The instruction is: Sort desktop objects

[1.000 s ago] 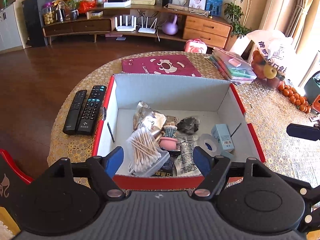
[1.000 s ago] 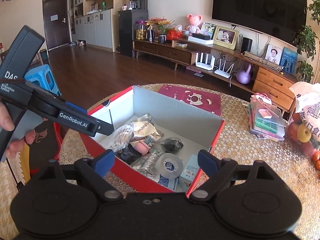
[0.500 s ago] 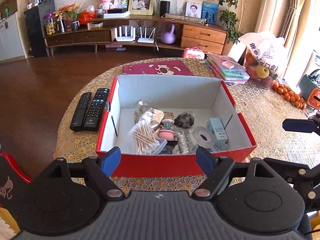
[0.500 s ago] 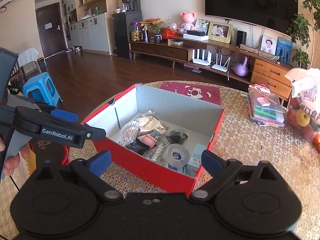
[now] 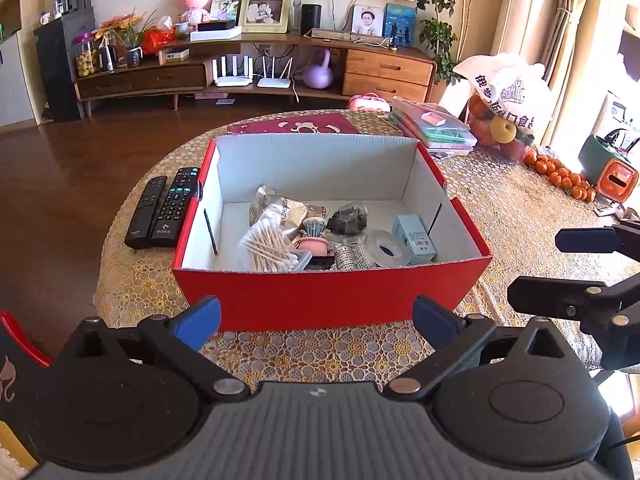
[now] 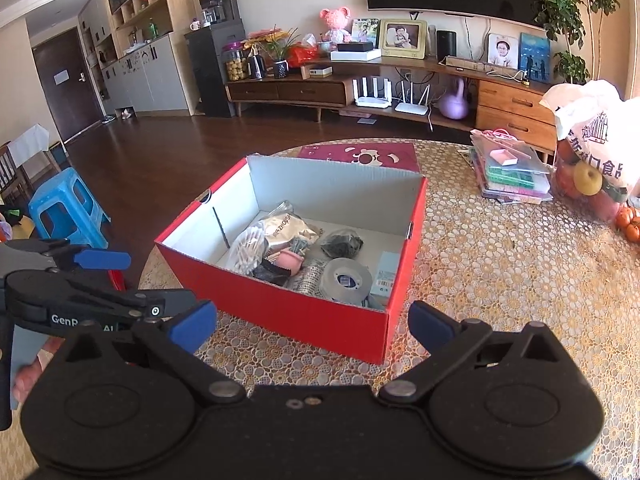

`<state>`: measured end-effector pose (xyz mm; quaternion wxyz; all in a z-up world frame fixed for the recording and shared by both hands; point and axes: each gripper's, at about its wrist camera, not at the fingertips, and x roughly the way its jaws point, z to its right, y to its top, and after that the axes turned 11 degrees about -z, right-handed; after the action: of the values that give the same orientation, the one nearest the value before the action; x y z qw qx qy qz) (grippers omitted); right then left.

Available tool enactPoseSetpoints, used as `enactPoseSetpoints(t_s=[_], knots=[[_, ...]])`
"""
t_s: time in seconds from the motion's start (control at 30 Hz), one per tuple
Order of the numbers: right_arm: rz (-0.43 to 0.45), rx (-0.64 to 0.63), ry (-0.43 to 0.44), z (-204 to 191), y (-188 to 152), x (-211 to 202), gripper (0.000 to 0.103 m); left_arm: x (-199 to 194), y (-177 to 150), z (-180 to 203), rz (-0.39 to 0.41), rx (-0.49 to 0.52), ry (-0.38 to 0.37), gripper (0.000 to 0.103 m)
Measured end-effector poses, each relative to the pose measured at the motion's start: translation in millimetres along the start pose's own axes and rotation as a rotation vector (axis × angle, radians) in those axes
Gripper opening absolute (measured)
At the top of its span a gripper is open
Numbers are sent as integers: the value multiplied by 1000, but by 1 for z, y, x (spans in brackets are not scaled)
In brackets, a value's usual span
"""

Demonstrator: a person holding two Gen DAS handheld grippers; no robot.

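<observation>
Now that both grippers have drawn back, left gripper point(image 5: 316, 322) and right gripper point(image 6: 312, 326) gape wide and empty; red box point(image 5: 332, 300) at twelve o'clock holds cotton swabs point(image 5: 270, 246), tape roll point(image 5: 386, 248), foil packets point(image 5: 280, 210).

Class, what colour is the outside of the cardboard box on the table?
Red; the box shows it best in the left wrist view.

Far ahead of the gripper, a long wooden TV cabinet point(image 5: 256, 76) lines the wall, carrying a framed photo point(image 5: 264, 14), a pink plush toy point(image 5: 195, 2) and two white routers point(image 5: 252, 74). A purple kettlebell point(image 6: 454, 102) sits on its lower shelf. Off to the left, on the wooden floor, stands a blue plastic stool point(image 6: 68, 210).
</observation>
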<state>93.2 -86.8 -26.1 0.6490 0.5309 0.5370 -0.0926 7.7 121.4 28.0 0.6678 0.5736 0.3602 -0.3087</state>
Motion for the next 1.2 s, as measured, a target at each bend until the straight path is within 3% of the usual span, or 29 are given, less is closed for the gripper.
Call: enactPoseSetpoints(t_s=[1.0,1.2], knots=[[-9,-6,8,2,-10,2,103,0,-23,12,-3,12,31,102],[23,35,-20,18,-16,-1,103,2,-23,20,-12,38,0,102]])
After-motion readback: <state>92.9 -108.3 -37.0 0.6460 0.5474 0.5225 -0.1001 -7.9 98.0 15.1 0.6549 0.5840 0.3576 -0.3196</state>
